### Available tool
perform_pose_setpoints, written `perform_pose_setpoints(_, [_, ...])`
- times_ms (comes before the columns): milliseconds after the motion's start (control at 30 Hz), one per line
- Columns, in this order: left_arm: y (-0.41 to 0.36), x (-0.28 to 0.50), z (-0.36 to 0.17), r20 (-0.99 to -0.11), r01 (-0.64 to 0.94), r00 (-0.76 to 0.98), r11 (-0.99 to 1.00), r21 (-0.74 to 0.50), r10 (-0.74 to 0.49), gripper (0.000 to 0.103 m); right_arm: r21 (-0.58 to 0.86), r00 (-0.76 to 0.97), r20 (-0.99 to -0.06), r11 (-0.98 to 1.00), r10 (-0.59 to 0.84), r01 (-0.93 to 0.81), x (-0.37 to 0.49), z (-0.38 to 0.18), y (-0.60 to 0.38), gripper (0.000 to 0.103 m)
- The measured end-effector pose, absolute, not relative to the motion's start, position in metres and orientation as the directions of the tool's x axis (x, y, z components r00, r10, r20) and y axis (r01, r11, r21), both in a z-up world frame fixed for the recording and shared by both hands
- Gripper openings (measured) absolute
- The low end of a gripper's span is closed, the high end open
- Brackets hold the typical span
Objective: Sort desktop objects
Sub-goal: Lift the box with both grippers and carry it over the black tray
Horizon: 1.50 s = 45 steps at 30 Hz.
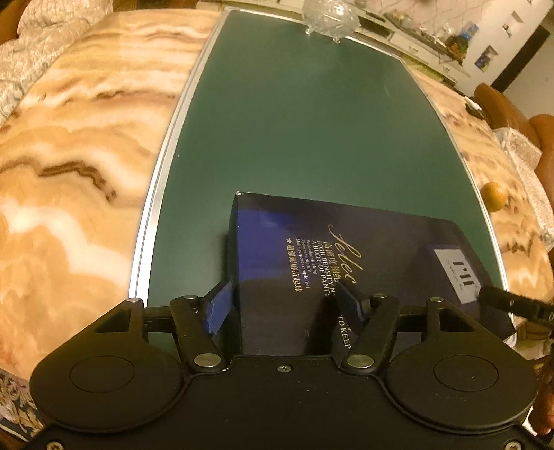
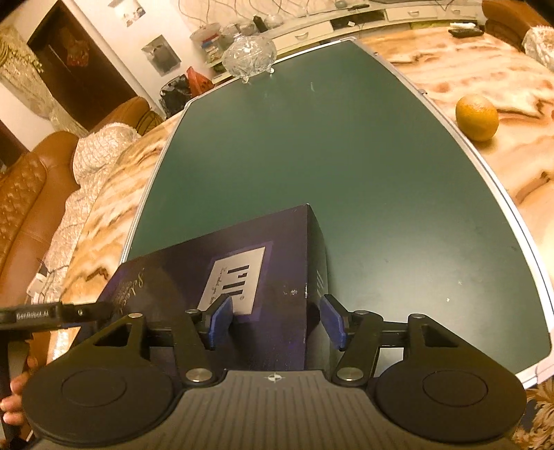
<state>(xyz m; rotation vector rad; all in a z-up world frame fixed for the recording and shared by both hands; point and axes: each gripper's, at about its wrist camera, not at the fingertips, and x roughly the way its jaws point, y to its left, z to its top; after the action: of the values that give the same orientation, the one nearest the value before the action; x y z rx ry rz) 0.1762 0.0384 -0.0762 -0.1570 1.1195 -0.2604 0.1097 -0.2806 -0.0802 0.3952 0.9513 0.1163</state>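
A dark blue box (image 1: 311,263) with gold lettering and a white label lies on the green mat (image 1: 294,121). My left gripper (image 1: 282,303) straddles the box's left end, one blue pad beside its left side and the other on its top face. My right gripper (image 2: 275,320) straddles the box's right end (image 2: 242,277), one pad on top near the white label and one beside the right side. Both sets of jaws stand wide around the box corners. Whether the pads press the box cannot be told.
A clear cut-glass bowl (image 2: 250,57) stands at the mat's far edge, also in the left wrist view (image 1: 329,17). An orange (image 2: 477,117) sits on the marble tabletop (image 1: 69,155) to the right of the mat. Brown leather seats flank the table.
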Motion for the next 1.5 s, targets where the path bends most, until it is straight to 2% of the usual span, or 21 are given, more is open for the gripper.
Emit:
perform_pose_setpoints(467, [0.025,0.139,-0.044,-0.843,0.172,0.483,0.970,-0.173,-0.236,0.062,0.320,0.620,-0.748,0.947,0.238,0.022,0.091,-0.066,-0.272,0.059])
perform_pose_setpoints(900, [0.023,0.140,-0.061,-0.853,0.147,0.476,0.976,-0.162,-0.213,0.062,0.327,0.613,-0.755,0.944,0.232,0.046,0.092,-0.083,-0.272,0.059])
perform_pose_setpoints(1000, [0.021,0.140,-0.063,-0.853,0.146,0.479,0.977,-0.155,-0.206,0.064,0.311,0.615,-0.758,0.949,0.219,0.046,0.094,-0.085,-0.270,0.058])
perform_pose_setpoints(1200, [0.020,0.127,-0.057,-0.847,0.139,0.498,0.981,-0.135,-0.187,0.075,0.277,0.651,-0.735,0.960,0.189,0.034,0.081,-0.074,-0.261,0.059])
perform_pose_setpoints(1500, [-0.006,0.103,-0.053,-0.834,0.164,0.530,0.983,-0.079,-0.155,0.077,0.143,0.668,-0.735,0.989,0.118,-0.018,0.058,-0.064,-0.222,0.059])
